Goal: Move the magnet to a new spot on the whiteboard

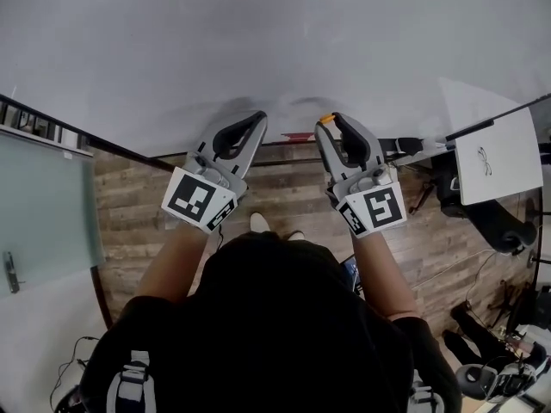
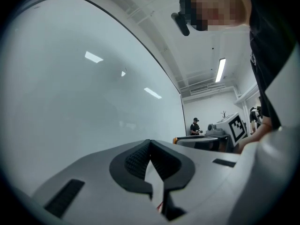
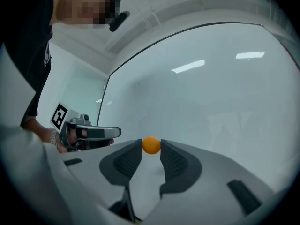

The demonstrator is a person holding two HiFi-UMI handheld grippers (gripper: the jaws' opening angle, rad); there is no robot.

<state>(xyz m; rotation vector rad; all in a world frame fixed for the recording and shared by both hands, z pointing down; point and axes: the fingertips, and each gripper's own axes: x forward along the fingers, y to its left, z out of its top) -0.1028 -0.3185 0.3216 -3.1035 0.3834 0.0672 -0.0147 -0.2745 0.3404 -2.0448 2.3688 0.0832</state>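
Note:
A small round orange magnet (image 3: 151, 145) is pinched between the tips of my right gripper (image 3: 151, 146), close in front of the whiteboard (image 3: 211, 93). In the head view the magnet (image 1: 326, 119) shows as an orange spot at the right gripper's (image 1: 325, 121) tip, near the whiteboard's (image 1: 258, 41) lower edge. My left gripper (image 1: 261, 116) is held beside it to the left, jaws shut with nothing between them. In its own view the left gripper (image 2: 150, 143) has its pads pressed together, pointing along the board (image 2: 84, 88).
A dark frame runs along the whiteboard's bottom edge (image 1: 284, 138). A glass door (image 1: 43, 205) stands at the left over the wooden floor (image 1: 284, 196). A white board with a sketch (image 1: 486, 157) leans at the right. A person (image 2: 194, 125) stands far off in the room.

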